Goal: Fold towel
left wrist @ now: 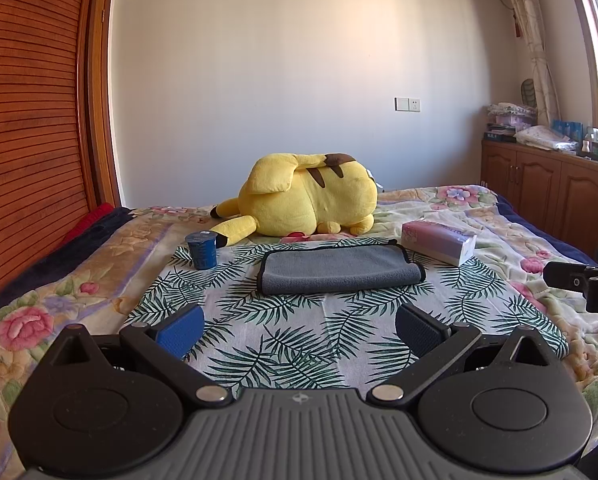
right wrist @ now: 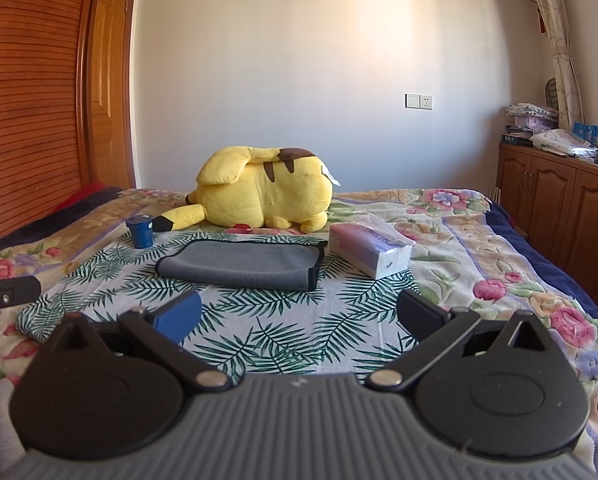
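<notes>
A grey towel (left wrist: 339,270) with a black hem lies folded over on a palm-leaf cloth (left wrist: 299,344) on the bed. It also shows in the right wrist view (right wrist: 243,266). My left gripper (left wrist: 299,330) is open and empty, held back from the towel's near edge. My right gripper (right wrist: 299,320) is open and empty too, also short of the towel. The right gripper's tip shows at the right edge of the left wrist view (left wrist: 579,280). The left gripper's tip shows at the left edge of the right wrist view (right wrist: 3,292).
A yellow plush toy (left wrist: 307,200) lies behind the towel. A blue cup (left wrist: 201,250) stands at the towel's left, a tissue pack (left wrist: 439,241) at its right. A wooden headboard (left wrist: 27,140) is on the left, wooden cabinets (left wrist: 551,196) on the right.
</notes>
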### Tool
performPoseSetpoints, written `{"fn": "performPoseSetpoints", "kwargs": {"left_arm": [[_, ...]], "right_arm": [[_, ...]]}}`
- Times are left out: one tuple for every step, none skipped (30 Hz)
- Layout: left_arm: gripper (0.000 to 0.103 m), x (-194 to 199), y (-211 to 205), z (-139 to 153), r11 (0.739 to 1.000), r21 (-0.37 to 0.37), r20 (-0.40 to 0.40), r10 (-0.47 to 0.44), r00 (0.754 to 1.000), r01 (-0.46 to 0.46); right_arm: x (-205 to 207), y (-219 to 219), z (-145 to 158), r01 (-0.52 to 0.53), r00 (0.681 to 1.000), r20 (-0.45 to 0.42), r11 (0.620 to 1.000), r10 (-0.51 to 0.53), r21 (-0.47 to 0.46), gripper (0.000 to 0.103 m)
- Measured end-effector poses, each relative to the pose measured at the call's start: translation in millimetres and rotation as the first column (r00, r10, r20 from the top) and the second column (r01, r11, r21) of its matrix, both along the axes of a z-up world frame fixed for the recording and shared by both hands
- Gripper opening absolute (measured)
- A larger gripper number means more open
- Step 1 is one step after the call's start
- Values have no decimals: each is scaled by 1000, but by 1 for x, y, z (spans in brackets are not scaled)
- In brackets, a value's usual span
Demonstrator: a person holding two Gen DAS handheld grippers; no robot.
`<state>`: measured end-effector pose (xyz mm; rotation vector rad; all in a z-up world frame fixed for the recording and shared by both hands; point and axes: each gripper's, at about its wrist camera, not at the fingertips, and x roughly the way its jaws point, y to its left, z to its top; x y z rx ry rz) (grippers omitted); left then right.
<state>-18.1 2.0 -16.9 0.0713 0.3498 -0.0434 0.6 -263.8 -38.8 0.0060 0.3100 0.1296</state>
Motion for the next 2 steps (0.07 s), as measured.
{"fn": "performPoseSetpoints", "kwargs": {"left_arm": [[87, 0, 0, 0, 1000, 0, 0, -1, 1000, 1], [87, 0, 0, 0, 1000, 0, -1, -2, 1000, 2]], "right_arm": [[0, 0, 0, 0, 1000, 0, 1000, 0, 0, 103], [0, 0, 0, 0, 1000, 0, 1000, 0, 0, 103]]}}
